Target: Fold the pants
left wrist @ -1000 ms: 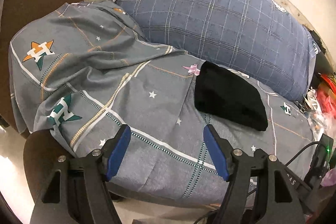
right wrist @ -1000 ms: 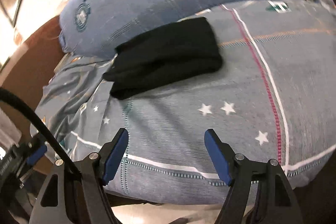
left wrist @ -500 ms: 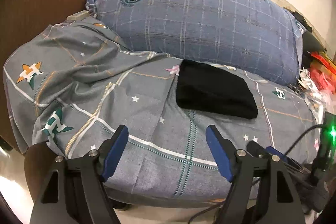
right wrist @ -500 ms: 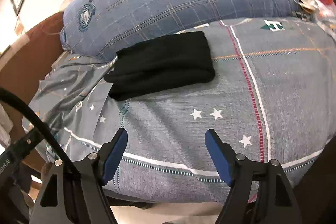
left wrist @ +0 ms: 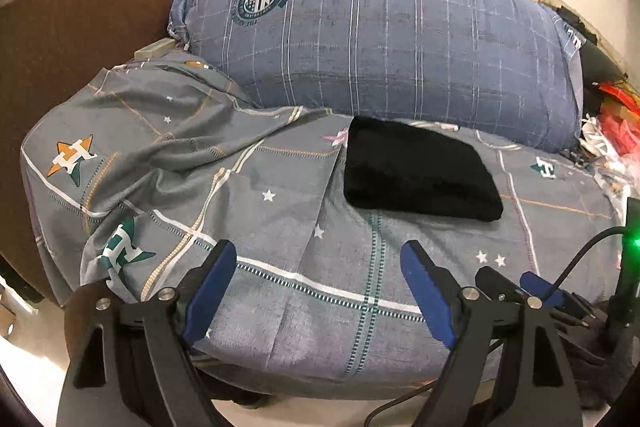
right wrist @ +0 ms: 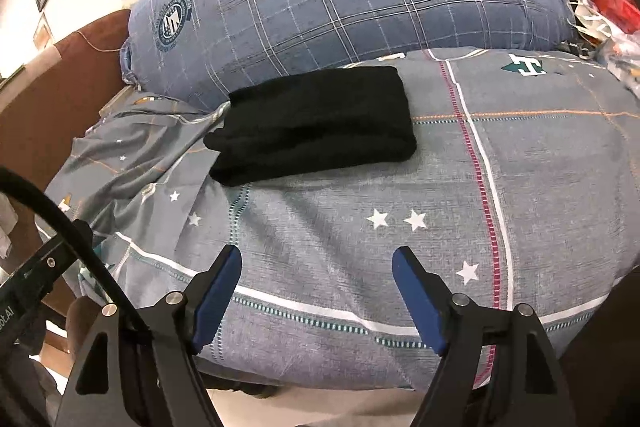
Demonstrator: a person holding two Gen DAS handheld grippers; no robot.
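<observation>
Item: left gripper (left wrist: 316,267), which I have drawn back from the folded black pants (left wrist: 416,173). Item: right gripper (right wrist: 316,275), likewise withdrawn and swung level, pants (right wrist: 316,123) now sitting farther off.

The folded black pants (left wrist: 416,173) look like soft, matt, fuzzy cloth. The grey printed bedsheet (left wrist: 280,291) and blue checked pillow (left wrist: 380,47) are smooth woven cotton-like fabric.

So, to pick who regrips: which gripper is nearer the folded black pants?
Roughly equal, right maybe slightly. Right gripper sits open below the pants; left gripper sits open below-left of them.
</observation>
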